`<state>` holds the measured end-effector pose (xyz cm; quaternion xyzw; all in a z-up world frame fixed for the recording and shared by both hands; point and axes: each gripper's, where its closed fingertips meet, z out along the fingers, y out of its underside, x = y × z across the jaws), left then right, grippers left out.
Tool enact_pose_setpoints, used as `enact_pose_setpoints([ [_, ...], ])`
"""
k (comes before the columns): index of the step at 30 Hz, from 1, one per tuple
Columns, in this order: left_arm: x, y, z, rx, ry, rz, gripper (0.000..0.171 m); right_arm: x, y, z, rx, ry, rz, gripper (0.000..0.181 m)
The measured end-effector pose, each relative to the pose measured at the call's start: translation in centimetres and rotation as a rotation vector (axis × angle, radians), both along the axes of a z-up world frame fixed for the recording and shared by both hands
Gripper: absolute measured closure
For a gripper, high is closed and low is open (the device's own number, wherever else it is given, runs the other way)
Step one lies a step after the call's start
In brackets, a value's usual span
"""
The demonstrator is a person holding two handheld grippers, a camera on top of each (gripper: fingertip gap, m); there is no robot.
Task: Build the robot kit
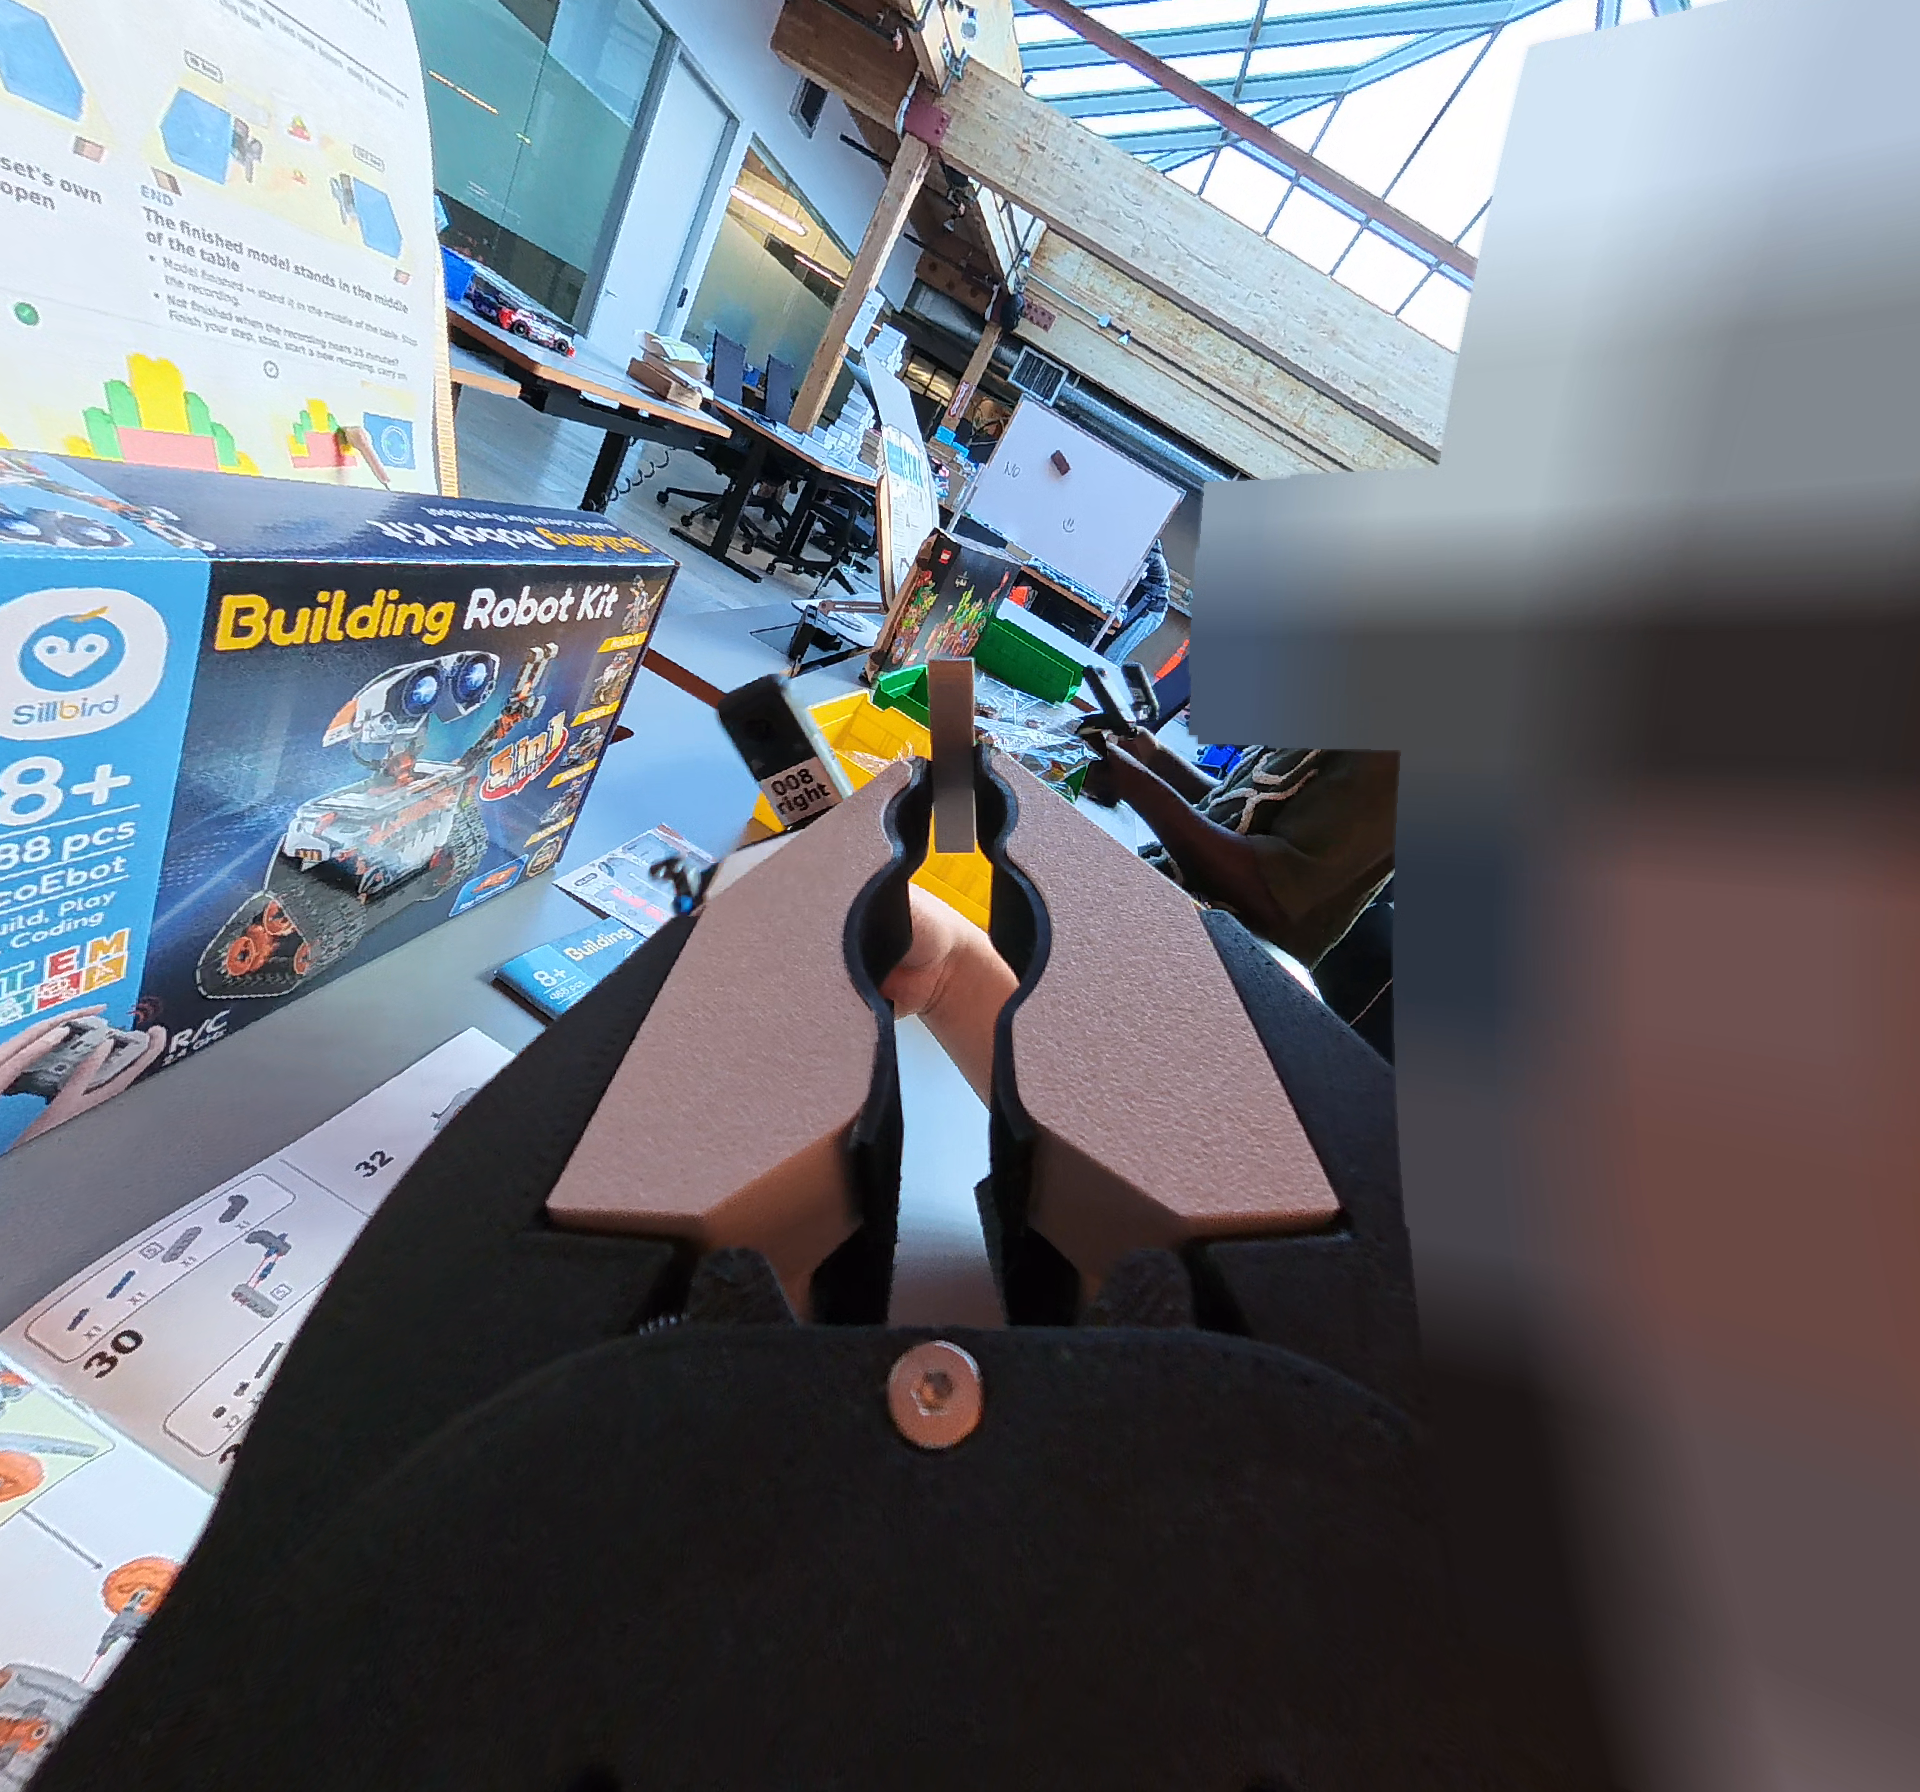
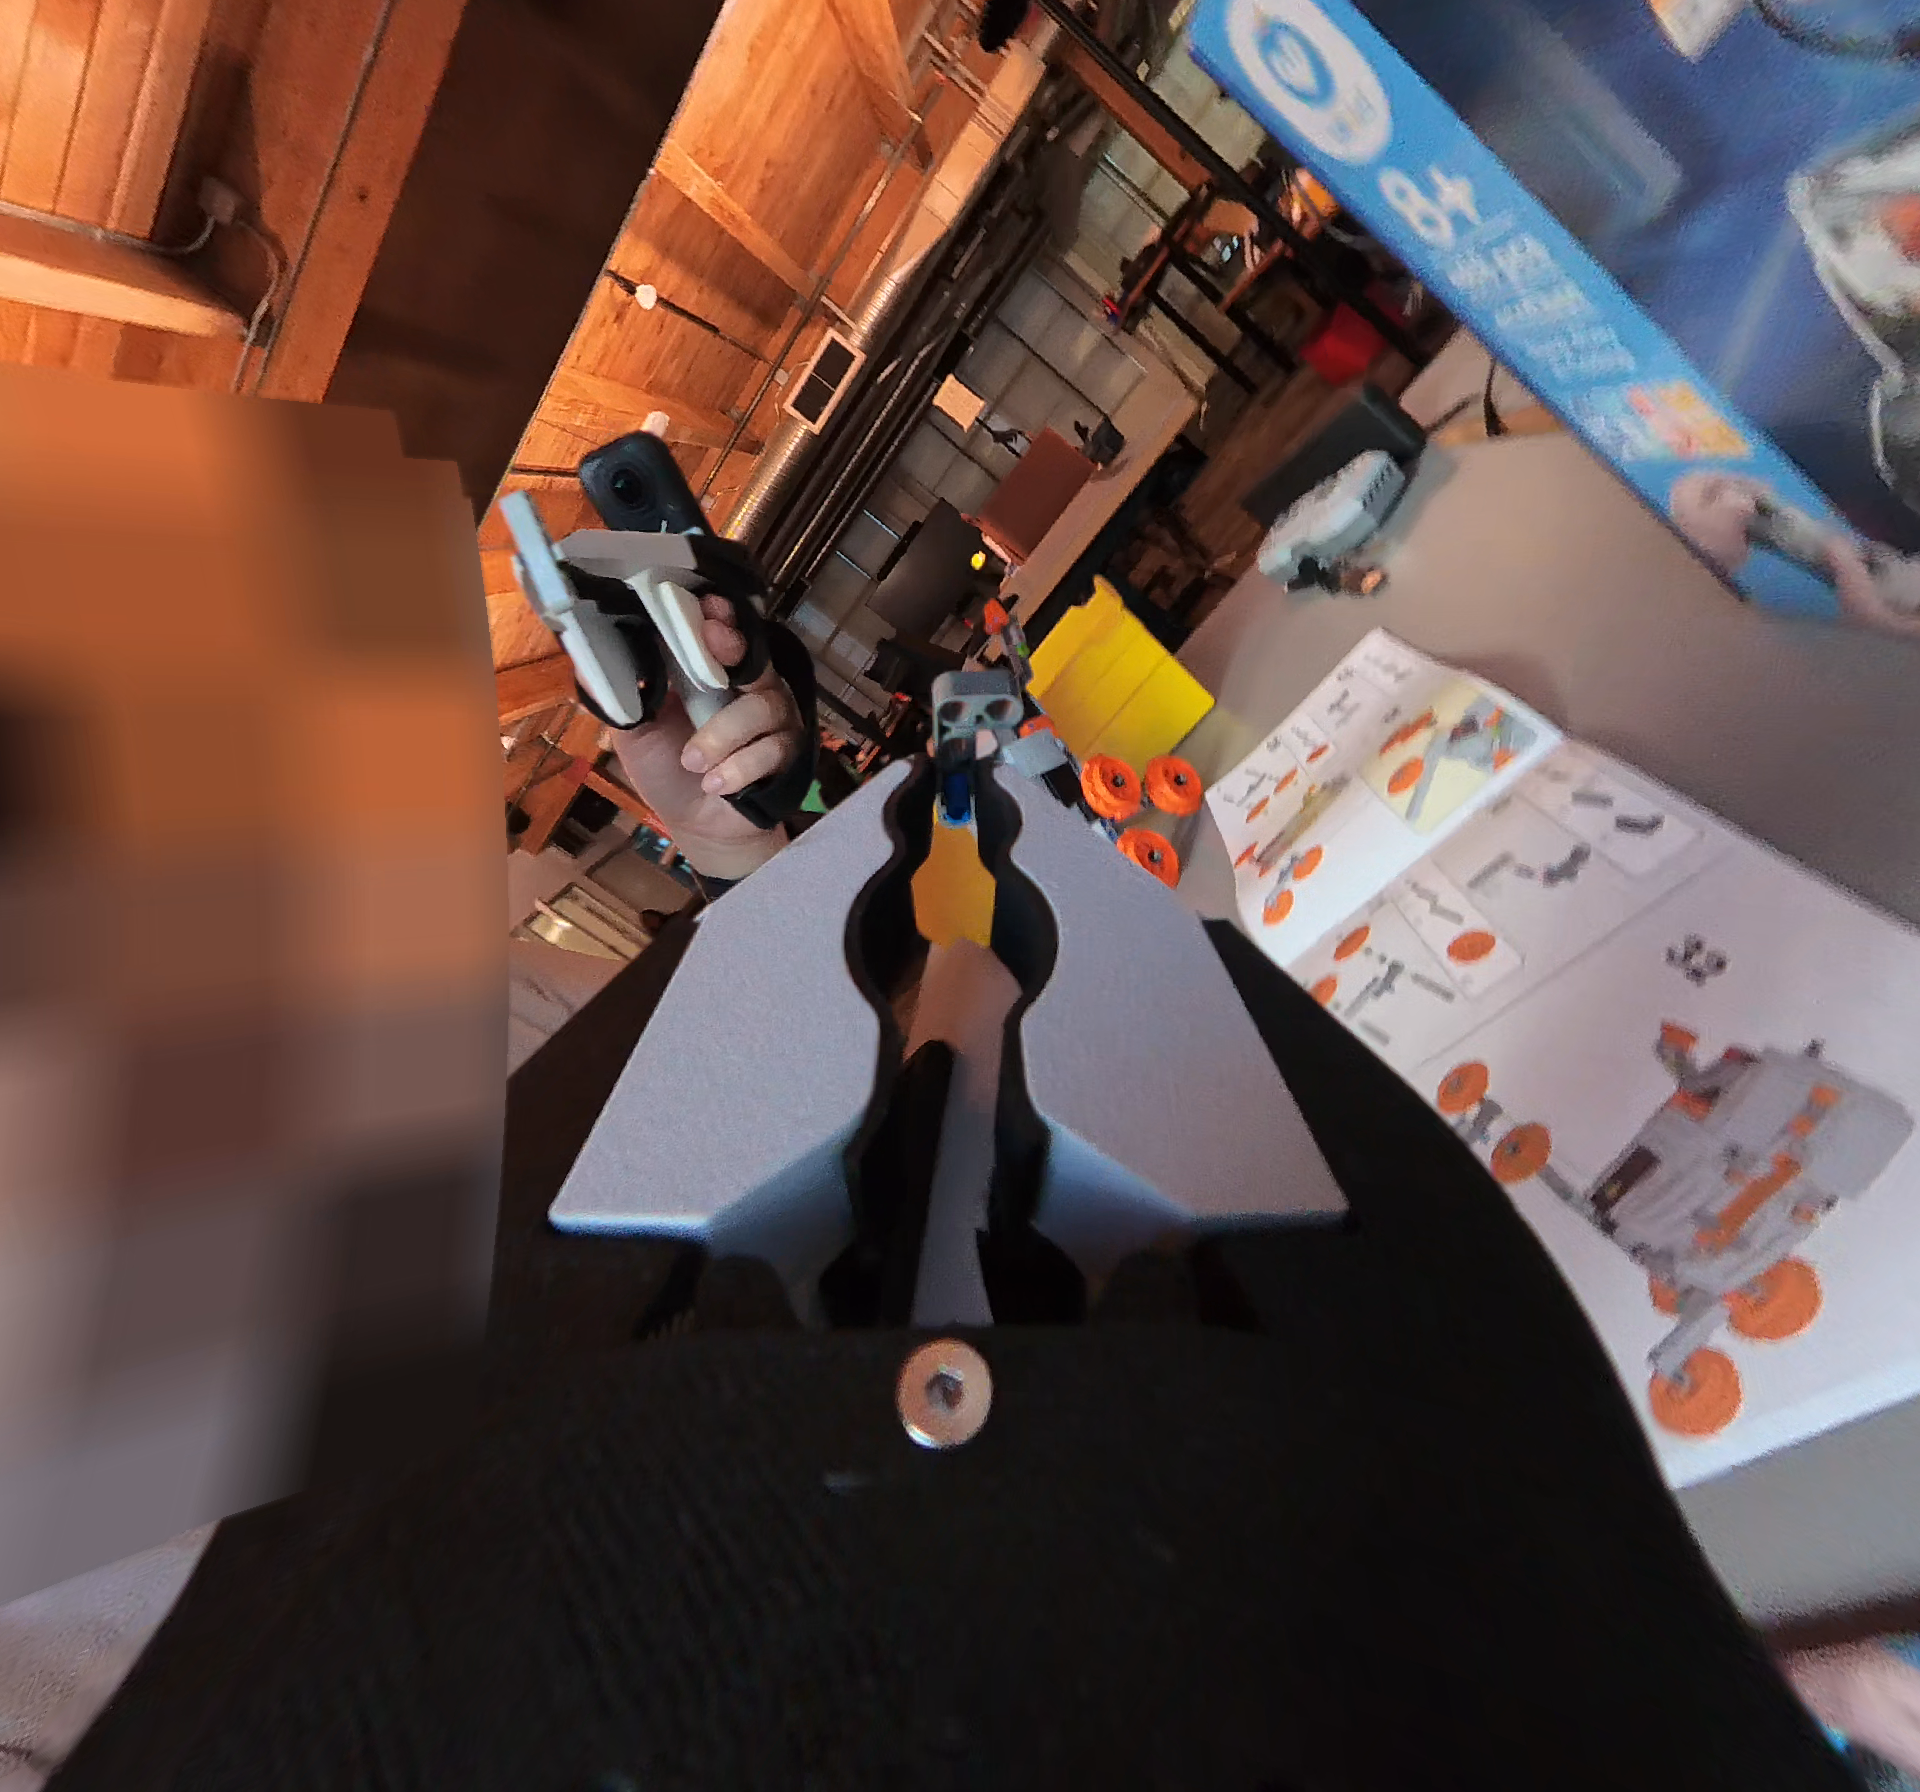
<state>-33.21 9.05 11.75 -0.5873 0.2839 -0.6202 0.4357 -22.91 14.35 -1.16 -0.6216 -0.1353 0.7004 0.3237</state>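
Left wrist view: the left tool (image 1: pixel 951 786) points up and away over the desk (image 1: pixel 665 776), its copper-coloured fingers (image 1: pixel 769 994) clenched at the tips on a thin grey strip (image 1: pixel 952 755). The strip stands upright, its long axis running out past the tips, about half of it clear above them. Behind the tips lies a yellow bin (image 1: pixel 883 734), with a green bin (image 1: pixel 1023 656) farther back. The other tool's camera end (image 1: pixel 779 755) shows just left of the tips, near the strip but apart from it. Left on the desk stands the kit box (image 1: pixel 312 755), a booklet (image 1: pixel 566 963) lies beside it, and an open manual (image 1: pixel 239 1254) lies nearest the camera.

Right wrist view: the right tool (image 2: pixel 961 786) has grey fingers (image 2: pixel 1143 1036) drawn in close on a small blue part (image 2: pixel 954 795). That part belongs to a grey and orange model (image 2: pixel 982 714) which sits straight ahead beyond the tips. Whether the pads truly pinch the part or only flank it is hard to tell. The left tool (image 2: pixel 623 589), in a hand (image 2: pixel 727 755), hangs up and to the left, well apart from the model, so the right tool is the nearer. Orange wheels (image 2: pixel 1138 792) lie just right of the tips, the yellow bin (image 2: pixel 1122 672) behind them, the manual (image 2: pixel 1558 1015) farther right, the kit box (image 2: pixel 1558 184) above it.
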Motion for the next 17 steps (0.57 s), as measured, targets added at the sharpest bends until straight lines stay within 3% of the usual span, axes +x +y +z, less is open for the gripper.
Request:
enact_pose_setpoints([
  [1, 0.0, 0.0, 0.0, -0.001, -0.001, 0.0, 0.166, 0.2, 0.0, 0.7, 0.068, 0.002, -0.027, 0.175],
  [4, -0.1, 0.1, 0.0, -0.002, -0.002, 0.001, 0.166, 0.1, -1.2, 2.6, 0.281, -0.027, -0.049, 0.175],
  [7, -0.1, 0.2, 0.0, -0.005, -0.004, 0.002, 0.166, -0.4, -2.0, 2.8, 0.368, -0.088, -0.041, 0.175],
  [14, 0.0, 0.0, 0.0, 0.001, 0.002, -0.002, 0.166, -0.3, -1.3, 2.1, 0.266, -0.053, -0.03, 0.175],
  [17, -0.2, 0.0, 0.1, -0.001, -0.004, -0.001, 0.166, 0.2, -1.5, 2.9, 0.207, 0.058, 0.003, 0.175],
])
